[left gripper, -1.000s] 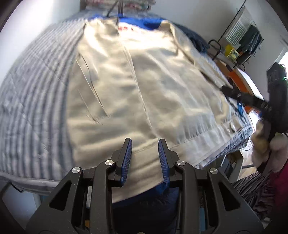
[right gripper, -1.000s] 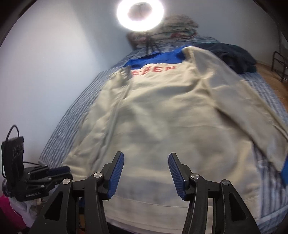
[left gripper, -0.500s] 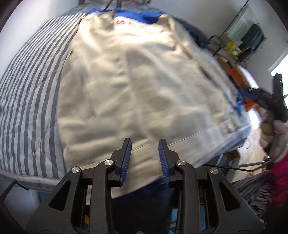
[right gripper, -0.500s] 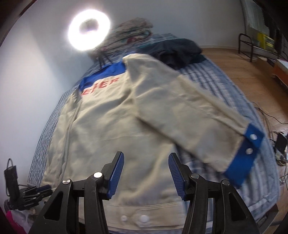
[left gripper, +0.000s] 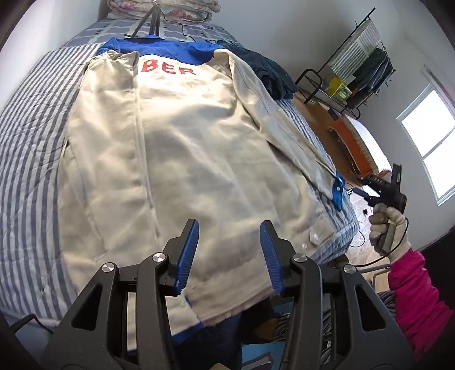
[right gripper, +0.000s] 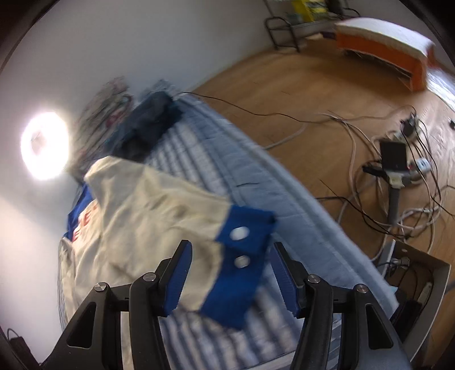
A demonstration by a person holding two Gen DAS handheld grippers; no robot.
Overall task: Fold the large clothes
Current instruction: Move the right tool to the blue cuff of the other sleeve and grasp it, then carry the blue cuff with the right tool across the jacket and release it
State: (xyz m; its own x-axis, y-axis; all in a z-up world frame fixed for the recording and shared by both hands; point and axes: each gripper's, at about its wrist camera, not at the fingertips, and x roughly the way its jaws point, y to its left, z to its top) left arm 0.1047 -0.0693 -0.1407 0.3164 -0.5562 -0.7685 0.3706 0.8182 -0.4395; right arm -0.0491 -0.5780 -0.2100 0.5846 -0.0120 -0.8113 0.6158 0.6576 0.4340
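Observation:
A cream jacket (left gripper: pixel 184 159) with a blue yoke and red letters lies back-up on the striped bed (left gripper: pixel 31 148). My left gripper (left gripper: pixel 229 253) is open and empty above the jacket's hem at the near bed edge. My right gripper (right gripper: pixel 231 273) is open, hovering over the right sleeve's blue cuff (right gripper: pixel 241 261), which has two white snaps and lies between the open jaws' line of sight. The right gripper (left gripper: pixel 381 193) also shows in the left wrist view, beside the cuff (left gripper: pixel 337 190) at the bed's right edge.
A dark blue garment (left gripper: pixel 270 74) lies at the bed's far right. A tripod (left gripper: pixel 148 20) and folded bedding stand at the head. A ring light (right gripper: pixel 45 145) glows on the wall side. Cables (right gripper: pixel 384 176) lie on the wooden floor; an orange bench (right gripper: pixel 384 48) stands beyond.
My right gripper has swung right, from over the jacket's back to over the blue sleeve cuff. My left gripper's jaws have opened wider and the view has tilted up along the jacket.

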